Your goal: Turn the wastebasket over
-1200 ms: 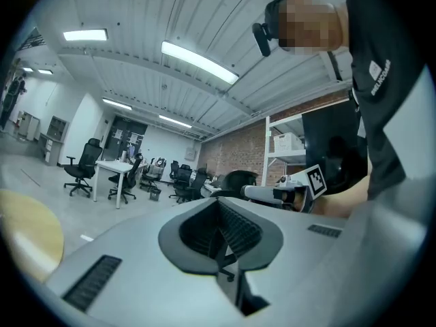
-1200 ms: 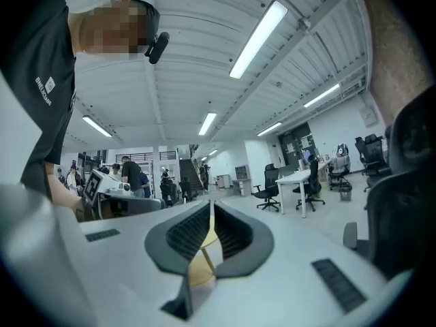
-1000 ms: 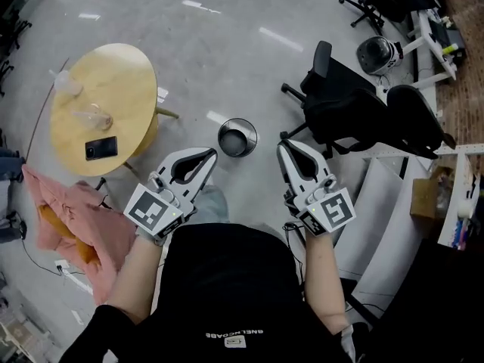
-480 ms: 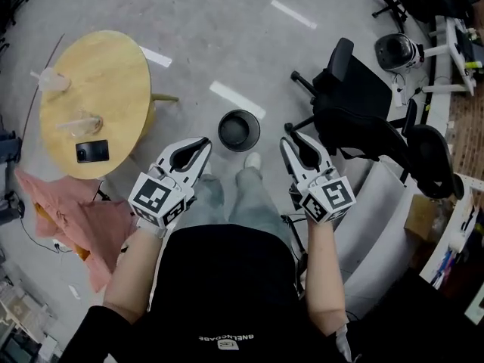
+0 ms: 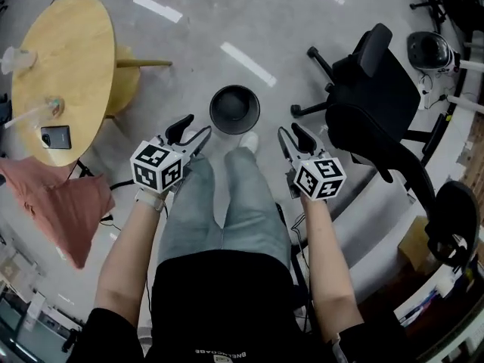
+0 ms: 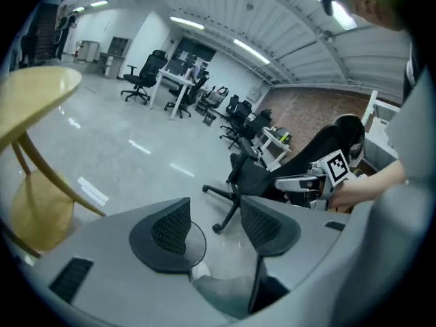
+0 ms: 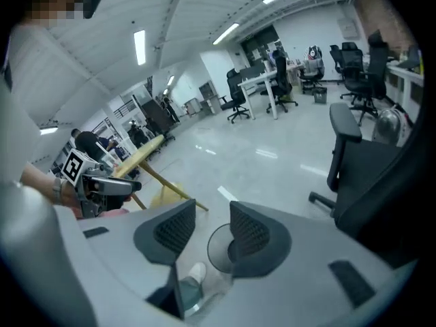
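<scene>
Wastebasket (image 5: 234, 110): a dark, round bin is seen standing upright on the grey floor, mouth upward and not yet turned over.
Left gripper (image 5: 193, 129): held to the left of the wastebasket and on the person's side of it, pointed toward it and downward, apart from it.
Left jaws: seen fairly wide, having just been opening; nothing is gripped, and only the wastebasket rim is glimpsed beyond them.
Right gripper (image 5: 290, 131): held to the right of the wastebasket, also on the person's side, apart from it.
Right jaws: parted by a moderate gap, having just been opening; nothing is held, and the wastebasket is framed beyond the gap.
White shoe (image 5: 249, 141): placed just beside the wastebasket, on the person's side.
Round wooden desk (image 5: 60, 66): set well left of the wastebasket.
Black office chair (image 5: 378, 89): set to the right of the wastebasket.
</scene>
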A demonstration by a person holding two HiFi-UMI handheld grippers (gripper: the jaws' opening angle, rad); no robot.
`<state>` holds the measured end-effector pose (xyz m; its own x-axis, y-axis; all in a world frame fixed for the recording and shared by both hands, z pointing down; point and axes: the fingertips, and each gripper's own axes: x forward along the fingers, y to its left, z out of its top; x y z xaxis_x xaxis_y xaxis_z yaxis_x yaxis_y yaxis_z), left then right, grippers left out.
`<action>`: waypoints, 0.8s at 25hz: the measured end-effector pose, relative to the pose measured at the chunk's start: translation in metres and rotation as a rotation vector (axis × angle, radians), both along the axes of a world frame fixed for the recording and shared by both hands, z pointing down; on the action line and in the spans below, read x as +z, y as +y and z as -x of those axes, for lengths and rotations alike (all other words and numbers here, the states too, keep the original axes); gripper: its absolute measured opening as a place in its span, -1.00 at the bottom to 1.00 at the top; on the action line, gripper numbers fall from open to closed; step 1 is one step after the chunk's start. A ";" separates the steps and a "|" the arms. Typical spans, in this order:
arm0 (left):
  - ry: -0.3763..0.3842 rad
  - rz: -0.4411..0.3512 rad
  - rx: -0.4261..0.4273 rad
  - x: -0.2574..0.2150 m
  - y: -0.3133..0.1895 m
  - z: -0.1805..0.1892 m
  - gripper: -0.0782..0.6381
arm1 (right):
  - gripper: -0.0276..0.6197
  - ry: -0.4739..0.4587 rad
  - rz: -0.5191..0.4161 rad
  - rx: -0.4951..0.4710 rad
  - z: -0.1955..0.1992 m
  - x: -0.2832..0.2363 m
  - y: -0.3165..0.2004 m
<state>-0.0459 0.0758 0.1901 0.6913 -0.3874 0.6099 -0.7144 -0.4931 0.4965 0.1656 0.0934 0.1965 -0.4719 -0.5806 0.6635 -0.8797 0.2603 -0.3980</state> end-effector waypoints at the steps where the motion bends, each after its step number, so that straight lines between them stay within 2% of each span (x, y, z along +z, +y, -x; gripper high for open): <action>1: -0.017 0.030 -0.008 0.025 0.000 0.000 -0.15 | -0.45 0.006 0.028 -0.003 -0.002 0.024 -0.001; 4: -0.060 0.102 -0.029 0.098 -0.002 0.004 -0.14 | -0.43 0.007 0.108 -0.017 -0.003 0.099 -0.007; 11: -0.101 0.222 -0.067 0.238 0.012 0.005 -0.11 | -0.40 0.007 0.266 -0.079 -0.006 0.255 0.004; 13: -0.114 0.262 -0.080 0.274 0.021 0.008 -0.11 | -0.38 -0.001 0.307 -0.088 -0.005 0.291 0.008; 20: -0.084 0.380 -0.198 0.379 0.032 0.009 -0.11 | -0.37 -0.018 0.413 -0.077 -0.008 0.387 0.009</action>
